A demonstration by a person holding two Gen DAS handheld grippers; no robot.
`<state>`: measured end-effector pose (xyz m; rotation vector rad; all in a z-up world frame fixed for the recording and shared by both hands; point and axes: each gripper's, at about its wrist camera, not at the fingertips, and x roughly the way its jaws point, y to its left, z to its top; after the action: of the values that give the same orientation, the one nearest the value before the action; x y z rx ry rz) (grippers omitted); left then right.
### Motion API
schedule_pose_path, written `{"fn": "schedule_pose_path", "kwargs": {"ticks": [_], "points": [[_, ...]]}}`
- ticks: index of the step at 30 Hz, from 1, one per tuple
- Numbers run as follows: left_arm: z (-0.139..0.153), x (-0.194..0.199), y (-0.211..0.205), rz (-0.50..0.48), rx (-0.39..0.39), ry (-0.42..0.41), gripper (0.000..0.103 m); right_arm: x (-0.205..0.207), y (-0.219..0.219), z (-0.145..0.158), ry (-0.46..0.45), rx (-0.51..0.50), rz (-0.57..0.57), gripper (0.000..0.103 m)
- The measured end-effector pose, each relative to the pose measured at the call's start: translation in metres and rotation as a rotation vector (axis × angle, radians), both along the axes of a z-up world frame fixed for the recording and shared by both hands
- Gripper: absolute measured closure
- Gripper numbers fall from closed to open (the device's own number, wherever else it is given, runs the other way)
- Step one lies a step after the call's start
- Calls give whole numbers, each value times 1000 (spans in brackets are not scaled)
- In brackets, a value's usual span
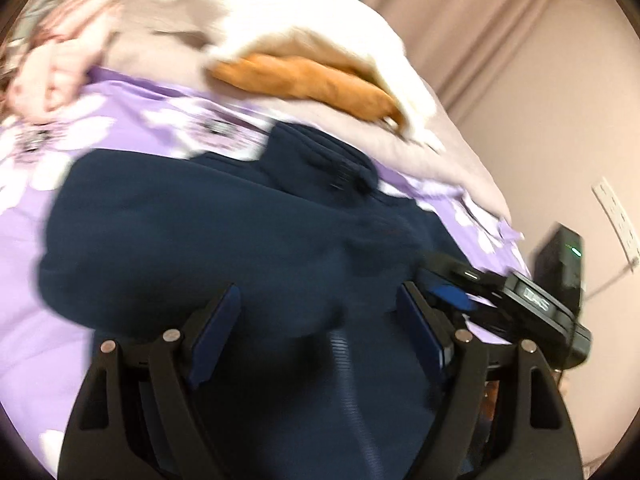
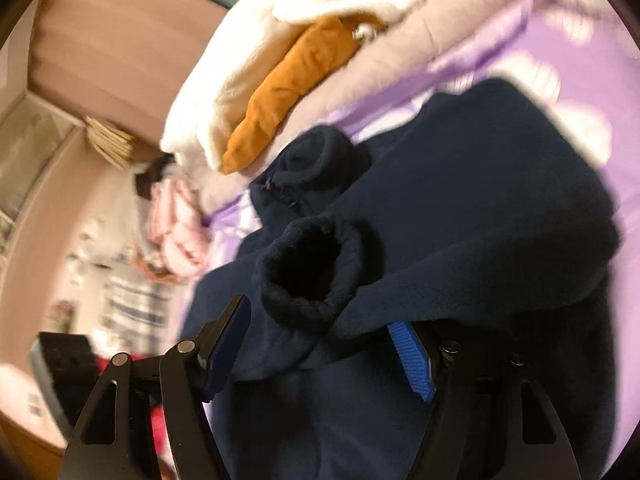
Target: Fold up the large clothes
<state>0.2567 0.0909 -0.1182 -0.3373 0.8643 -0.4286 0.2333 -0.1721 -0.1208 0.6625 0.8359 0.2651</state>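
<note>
Navy fleece garment (image 1: 208,216) lies across the middle of the left wrist view, on a purple bedsheet with white flowers (image 1: 36,264); in the right wrist view it fills the centre and lower right. We see a sleeve cuff (image 2: 312,268) standing open like a tube in the middle of that view, and a second rolled part above it, which is maybe a collar or the other cuff (the blur does not let us decide).

Our left gripper (image 1: 320,312) has its fingers spread wide over the cloth, holding nothing. Our right gripper (image 2: 324,344) is also spread, with dark fabric draped over its right finger (image 2: 416,364); it is not pinching the cloth.

We judge the fleece to be soft, thick and rather light, not slippery, so it will sag and bunch when lifted by one point. A better hold is a firm seam: the cuff, the shoulder or the hem, with both claws far apart.

Toward the upper part of both views there is a pile of white blanket (image 1: 304,12) with an orange cloth (image 2: 288,88) inside it, close to the garment.
</note>
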Motion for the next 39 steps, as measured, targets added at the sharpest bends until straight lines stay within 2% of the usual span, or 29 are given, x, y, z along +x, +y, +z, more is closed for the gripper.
{"fn": "schedule_pose_path", "kwargs": {"ticks": [2,5,8,12,14,16,18,19,20,22,25,27,32,34,37,39], "points": [[-1,2,25,57,-1,8,23,-16,1,17,-52,-107,-38,32],[-7,5,53,125,-9,25,23,-34,2,32,-135,-209,-91,32],[-14,3,77,176,-46,44,23,-27,5,36,-196,-165,-58,32],[-17,-2,96,218,-59,58,23,16,16,13,-76,-86,12,32],[-18,-5,106,236,-41,64,23,27,17,-1,-2,-77,8,32],[-19,-5,118,253,-38,68,23,34,22,-12,30,-28,46,32],[-20,-10,132,281,-43,71,23,39,27,-21,59,-63,70,33],[-21,-13,138,293,-51,72,23,43,29,-27,80,-69,85,35],[-21,-16,144,305,-60,73,23,42,28,-30,91,-71,91,50],[-21,-20,152,325,-71,73,23,43,28,-31,110,-74,94,72],[-19,-26,158,326,-70,73,23,32,35,-2,12,-124,123,77],[-18,-29,159,308,-93,83,23,26,44,33,-77,-146,129,77],[-16,-40,149,197,-271,101,23,18,63,130,-271,-212,125,77],[-20,-39,145,179,-371,120,23,16,72,165,-336,-248,114,77],[-25,-28,138,195,-521,127,22,14,80,203,-410,-278,97,77],[-26,-19,129,194,-591,129,22,15,83,216,-435,-293,85,78]]}}
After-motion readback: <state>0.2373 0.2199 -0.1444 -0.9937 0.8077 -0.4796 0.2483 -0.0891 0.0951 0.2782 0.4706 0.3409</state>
